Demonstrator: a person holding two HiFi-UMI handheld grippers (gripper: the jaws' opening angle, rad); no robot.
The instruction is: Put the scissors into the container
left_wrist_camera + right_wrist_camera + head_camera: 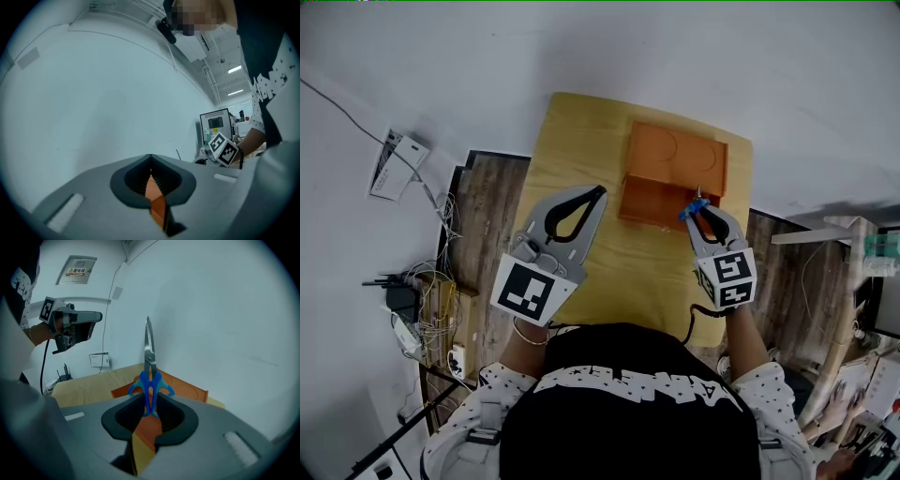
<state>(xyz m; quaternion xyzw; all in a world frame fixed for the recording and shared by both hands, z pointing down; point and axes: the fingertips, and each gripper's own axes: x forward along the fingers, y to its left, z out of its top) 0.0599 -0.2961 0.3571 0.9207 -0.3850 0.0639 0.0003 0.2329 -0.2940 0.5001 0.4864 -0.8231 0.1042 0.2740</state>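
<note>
Head view: R gripper sits centre-right of frame, fingers clamped on the blue handles of the scissors. Scissors are at the fingertips, over the lower-right corner of the orange container. Thin blade runs toward top of frame, across the container. Can't tell if the blade touches it. Container lies upper centre on the yellow worktop: flat panel w/ round impressions toward top of frame, lower tray part nearer the person.

R gripper view: scissors stand upright in mid-frame, blade up, closed. Blue handles are pinched between the fingers of the R gripper. Container is behind & below the handles, its orange also showing through the gap in the fingers. Worktop spreads to the left.

L gripper is centre-left in head view, over bare worktop, left of the container & apart from it. Fingers together at the tips, loop-shaped gap behind them, nothing held. In the R gripper view it shows upper left.

L gripper view: tips of the L gripper meet at mid-bottom. A strip of the orange container shows through the gap below. Marker cube of the R gripper is at right-middle.

Head view, off the worktop: wood floor on both sides, white box w/ a lead at upper left, tangle of cables at left edge.
</note>
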